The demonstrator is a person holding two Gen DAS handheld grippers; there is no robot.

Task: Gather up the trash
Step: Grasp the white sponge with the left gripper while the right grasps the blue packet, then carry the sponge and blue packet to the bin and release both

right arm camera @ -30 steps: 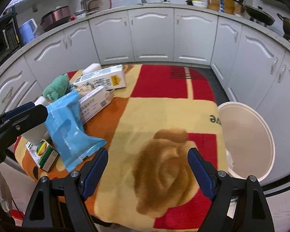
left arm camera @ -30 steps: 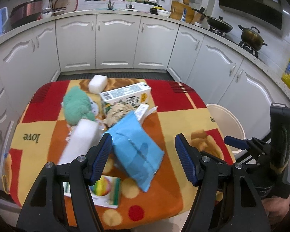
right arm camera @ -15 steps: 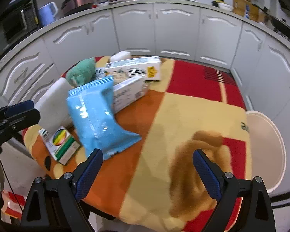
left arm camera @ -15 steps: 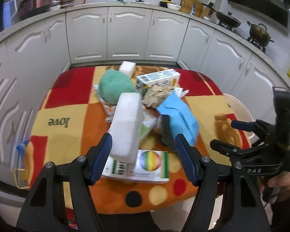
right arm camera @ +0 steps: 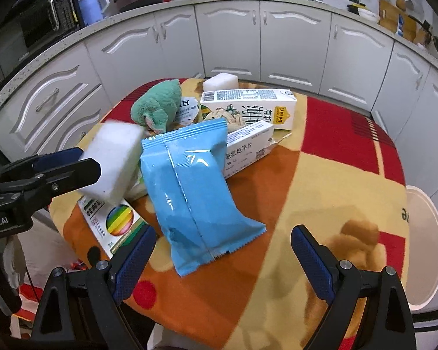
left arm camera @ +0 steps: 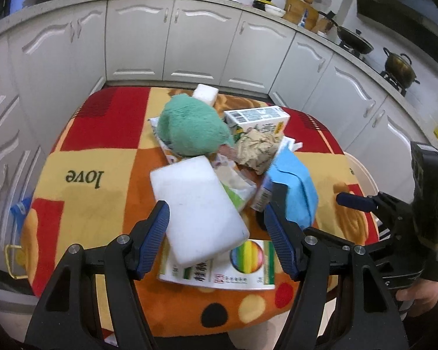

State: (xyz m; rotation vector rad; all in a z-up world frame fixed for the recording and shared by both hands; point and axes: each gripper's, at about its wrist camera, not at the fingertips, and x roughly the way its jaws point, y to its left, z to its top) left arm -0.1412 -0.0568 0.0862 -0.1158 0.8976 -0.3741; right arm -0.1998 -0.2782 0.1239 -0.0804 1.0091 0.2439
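two grippers, jaws released: left gripper [left arm camera: 217,234] around white foam block [left arm camera: 197,205], right gripper [right arm camera: 222,250] near blue packet [right arm camera: 194,195].

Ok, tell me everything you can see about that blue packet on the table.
The blue packet is a glossy, plastic-looking pillow pouch with crimped, serrated ends and a seam down its middle, sealed as far as shows. It lies tilted, its far end propped on the pile against the white carton, its near end on the patterned tablecloth. The right gripper, open, hangs just before it without touching. No print is visible on this side.
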